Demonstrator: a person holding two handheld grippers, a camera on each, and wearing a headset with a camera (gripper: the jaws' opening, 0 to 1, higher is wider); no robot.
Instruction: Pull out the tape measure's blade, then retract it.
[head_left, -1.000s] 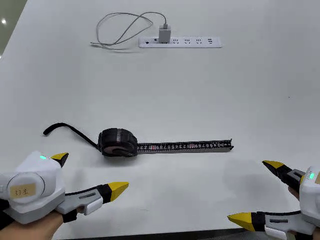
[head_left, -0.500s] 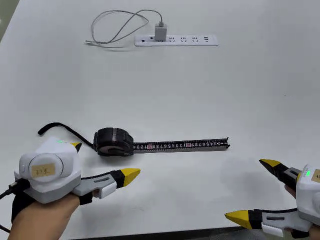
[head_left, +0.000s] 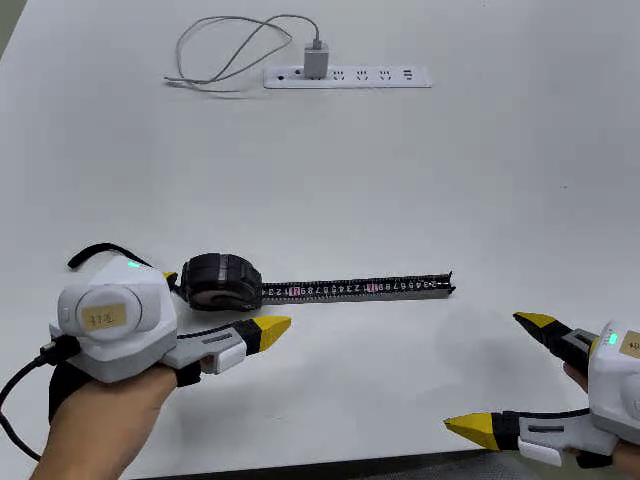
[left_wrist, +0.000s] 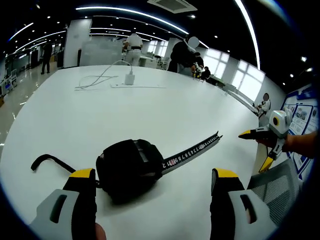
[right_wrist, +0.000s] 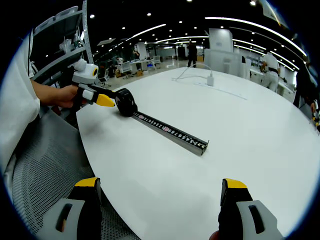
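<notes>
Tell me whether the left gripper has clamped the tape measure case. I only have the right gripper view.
Observer: Not yet. The left gripper is open, and the case sits between its fingers, unclamped.
Operator: Anything trailing off the case?
Observer: A black strap lies on the table, on the side of the case opposite the blade.

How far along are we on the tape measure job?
Done: the blade lies pulled out along the table from the tape measure case. In hand: the open left tool straddles the case, not closed on it. Left: retracting the blade; the open right tool hangs clear of its tip.
</notes>
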